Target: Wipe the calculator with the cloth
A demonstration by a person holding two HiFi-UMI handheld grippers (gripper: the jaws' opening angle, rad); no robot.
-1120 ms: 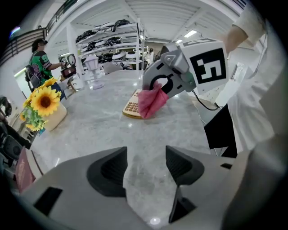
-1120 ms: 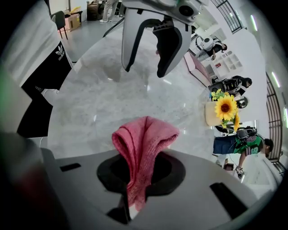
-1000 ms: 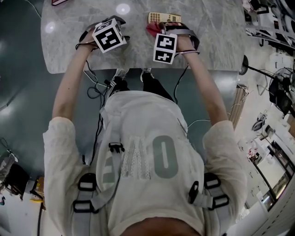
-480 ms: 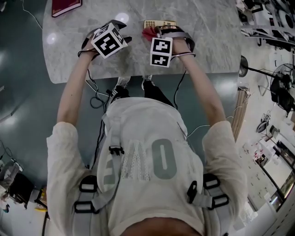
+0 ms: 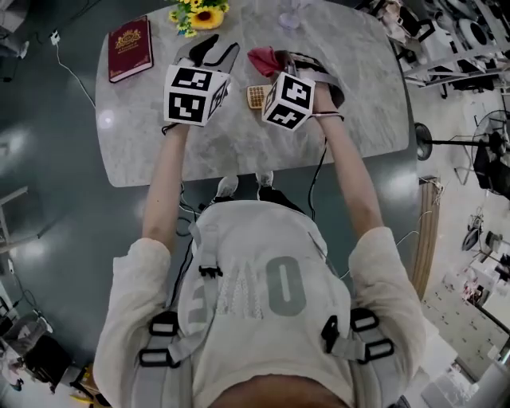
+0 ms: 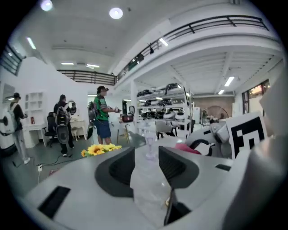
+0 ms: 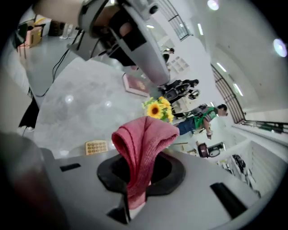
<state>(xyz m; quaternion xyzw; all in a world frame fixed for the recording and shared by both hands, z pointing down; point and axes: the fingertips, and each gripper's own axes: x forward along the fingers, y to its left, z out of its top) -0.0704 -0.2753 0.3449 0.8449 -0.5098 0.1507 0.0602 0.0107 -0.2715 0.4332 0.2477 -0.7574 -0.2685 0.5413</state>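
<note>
A small tan calculator [image 5: 256,96] lies flat on the marble table [image 5: 135,127], also seen in the right gripper view [image 7: 96,146]. Both grippers hang above the table, beyond the calculator. My right gripper [image 5: 280,60] is shut on a red cloth [image 5: 264,58], which stands up folded out of its jaws [image 7: 143,148]. My left gripper [image 5: 215,49] is open with its jaws closing and nothing between them [image 6: 146,155]. It is level with the right gripper, to its left.
A red book [image 5: 130,48] lies at the table's far left. Sunflowers [image 5: 199,14] and a clear glass [image 5: 291,12] stand at the far edge. People and shelving fill the hall behind. The table's near edge runs just past the person's forearms.
Both grippers have risen off the table and moved away from the person. The red cloth went up with the right gripper. The calculator now lies uncovered below and between them. The left jaws have narrowed.
</note>
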